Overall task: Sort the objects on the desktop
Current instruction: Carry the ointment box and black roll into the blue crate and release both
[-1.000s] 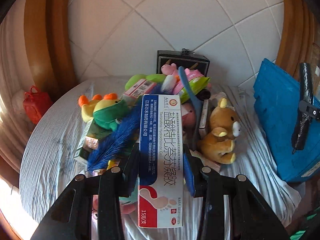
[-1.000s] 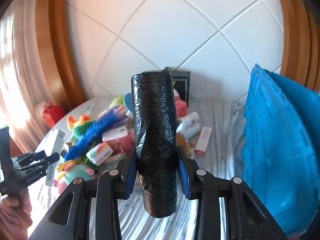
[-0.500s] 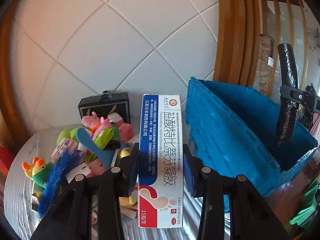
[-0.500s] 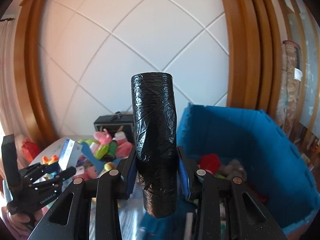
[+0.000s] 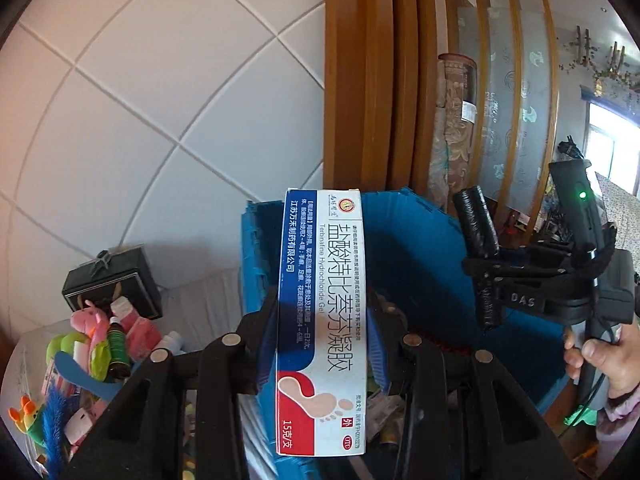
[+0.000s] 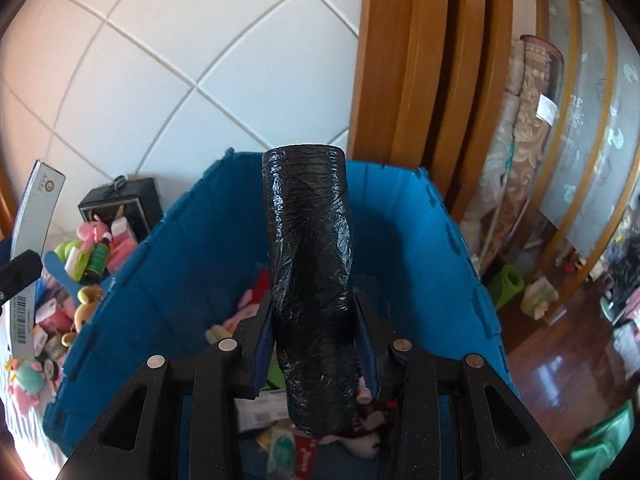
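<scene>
My left gripper (image 5: 322, 338) is shut on a white, blue and red medicine box (image 5: 322, 312), held upright above the near rim of the blue crate (image 5: 420, 248). My right gripper (image 6: 314, 340) is shut on a roll of black plastic bags (image 6: 308, 264), held upright over the open blue crate (image 6: 192, 248). The right gripper with the roll (image 5: 478, 248) also shows in the left wrist view, over the crate's right side. The medicine box (image 6: 34, 240) shows at the left edge of the right wrist view. Toys and packets lie in the crate's bottom (image 6: 288, 444).
A pile of plush toys, boxes and bottles (image 5: 96, 352) lies on the cloth-covered table left of the crate, with a black case (image 5: 112, 284) behind it. A tiled wall and wooden frame (image 5: 368, 80) stand behind. The floor (image 6: 568, 372) lies to the right.
Both grippers have swung right from the toy pile to the blue crate. The black roll now hangs over the crate's inside, and the medicine box is at its near rim.
</scene>
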### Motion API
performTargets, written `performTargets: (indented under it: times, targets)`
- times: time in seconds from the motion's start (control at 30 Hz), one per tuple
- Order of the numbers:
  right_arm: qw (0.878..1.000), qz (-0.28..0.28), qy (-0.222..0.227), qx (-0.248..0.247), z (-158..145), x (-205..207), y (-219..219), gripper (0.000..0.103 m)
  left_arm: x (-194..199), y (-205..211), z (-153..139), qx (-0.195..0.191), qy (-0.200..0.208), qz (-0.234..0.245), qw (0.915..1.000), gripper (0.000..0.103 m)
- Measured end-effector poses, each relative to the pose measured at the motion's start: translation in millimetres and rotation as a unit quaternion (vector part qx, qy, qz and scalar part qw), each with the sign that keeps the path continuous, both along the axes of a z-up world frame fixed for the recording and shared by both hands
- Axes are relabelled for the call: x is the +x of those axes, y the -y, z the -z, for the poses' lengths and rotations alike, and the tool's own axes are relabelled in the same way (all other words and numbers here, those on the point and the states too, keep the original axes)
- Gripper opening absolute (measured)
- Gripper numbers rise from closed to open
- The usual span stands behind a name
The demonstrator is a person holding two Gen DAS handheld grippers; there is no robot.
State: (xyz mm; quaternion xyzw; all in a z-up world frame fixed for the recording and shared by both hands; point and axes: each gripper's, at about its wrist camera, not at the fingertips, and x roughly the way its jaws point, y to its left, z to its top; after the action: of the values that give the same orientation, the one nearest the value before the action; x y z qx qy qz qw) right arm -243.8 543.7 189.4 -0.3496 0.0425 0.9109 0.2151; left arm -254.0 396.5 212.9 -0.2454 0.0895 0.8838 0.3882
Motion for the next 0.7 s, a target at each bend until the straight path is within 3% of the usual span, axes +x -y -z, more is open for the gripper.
performTargets:
  times: [0.2,0.33,0.5,0.63,0.7]
  targets:
    - [0.995,-0.007,0.09,-0.053,43,-28,-51,0.036,-28,-87,28,-0.065,0.097,0.02,0.993,0.038]
    - [0.985,0.002,0.137,-0.105,77,-47,-82,0.036,-51,-129,66,-0.122,0.166,0.018,0.9785,0.038]
    - [0.972,0.026,0.192,-0.134,123,-59,-108,0.036,-65,-166,124,-0.208,0.2,0.015,0.9573,0.038]
    - [0.965,0.027,0.223,-0.134,146,-58,-111,0.036,-70,-172,163,-0.223,0.257,0.027,0.9398,0.038]
    - [0.965,0.029,0.238,-0.108,151,-58,-105,0.036,-67,-169,169,-0.213,0.277,0.034,0.9361,0.038]
